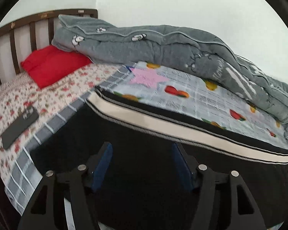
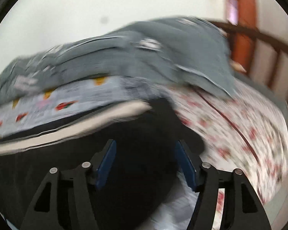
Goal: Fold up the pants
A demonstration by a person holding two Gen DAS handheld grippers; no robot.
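Black pants [image 1: 136,126] with a white side stripe [image 1: 163,117] lie spread across the bed. My left gripper [image 1: 141,149] hovers over the dark cloth near the front, blue pads apart, open, with nothing pinched between them. In the right wrist view, which is blurred, the same black pants [image 2: 144,126] fill the lower middle, and their white stripe [image 2: 67,132] runs off to the left. My right gripper [image 2: 146,145] stands open above the cloth, its pads well apart and clear of it.
A grey quilt [image 1: 163,46] is bunched along the far side by the wall. A red pillow [image 1: 53,65] lies near the wooden headboard [image 1: 13,30]. A dark phone [image 1: 19,126] rests on the floral sheet [image 1: 53,94] at left. A brown door [image 2: 243,19] stands past the bed rail.
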